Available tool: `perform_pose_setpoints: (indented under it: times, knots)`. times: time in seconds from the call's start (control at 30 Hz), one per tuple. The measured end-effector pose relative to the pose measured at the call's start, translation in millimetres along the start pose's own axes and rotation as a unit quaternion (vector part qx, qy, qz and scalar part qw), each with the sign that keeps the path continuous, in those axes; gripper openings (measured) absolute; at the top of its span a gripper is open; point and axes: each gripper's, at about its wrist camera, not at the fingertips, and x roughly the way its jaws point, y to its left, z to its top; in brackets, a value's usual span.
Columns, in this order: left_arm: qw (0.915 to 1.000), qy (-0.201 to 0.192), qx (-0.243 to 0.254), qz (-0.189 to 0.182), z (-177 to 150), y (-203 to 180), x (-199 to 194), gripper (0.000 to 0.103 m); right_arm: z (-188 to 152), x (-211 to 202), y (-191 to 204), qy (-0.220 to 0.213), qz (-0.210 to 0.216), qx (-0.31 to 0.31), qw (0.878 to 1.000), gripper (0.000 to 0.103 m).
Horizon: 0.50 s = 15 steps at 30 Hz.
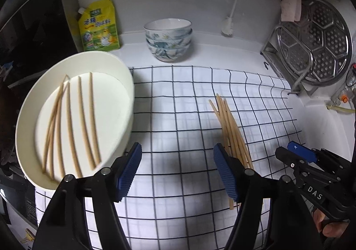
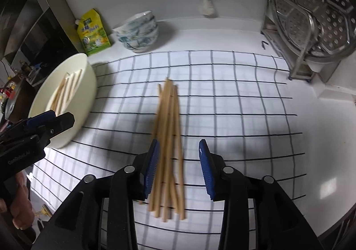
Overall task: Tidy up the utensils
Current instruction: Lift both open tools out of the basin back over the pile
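A bundle of several wooden chopsticks [image 2: 169, 127] lies on a white checked cloth [image 2: 233, 94]. My right gripper [image 2: 179, 161] hangs over the bundle's near half, open, with the sticks below the gap and close to the left pad [image 2: 153, 161]. A cream oval dish [image 1: 125, 81] at the left holds several more chopsticks [image 1: 82, 121]. My left gripper [image 1: 176, 161] is open and empty, between the dish and the bundle [image 1: 231, 125]. In the left wrist view the right gripper [image 1: 300, 154] shows at the right edge. The right wrist view has the left gripper [image 2: 51, 121] in front of the dish [image 2: 82, 94].
Stacked patterned bowls [image 1: 168, 38] and a yellow pouch [image 1: 99, 25] stand at the back by the white wall. A steel rack with a perforated steamer plate [image 1: 311, 43] is at the right. A white brush [image 1: 228, 25] hangs behind the cloth [image 1: 178, 105].
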Motion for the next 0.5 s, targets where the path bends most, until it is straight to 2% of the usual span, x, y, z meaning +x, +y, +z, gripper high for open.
perform_pose_setpoints:
  times: [0.13,0.2,0.27,0.5]
  knots:
    - [0.9998,0.018,0.005,0.005,-7.7,-12.9,15.7,0.067,-7.4,11.7,-11.2,0.011,-0.002,-0.002,1.0,0.037]
    - [0.9996,0.028,0.003,0.008,-12.0,-17.0,23.8,0.073,-10.8,20.0,-15.7,0.016,0.002,-0.004,1.0,0.043]
    - [0.9993,0.035,-0.004,0.013,-15.0,-17.8,30.8,0.077,-13.8,27.9,-18.0,0.02,0.006,-0.01,1.0,0.045]
    - [0.9982,0.054,-0.01,0.022,-24.6,-20.8,49.5,0.077,-19.1,52.3,-16.3,0.03,0.005,-0.031,0.999,0.045]
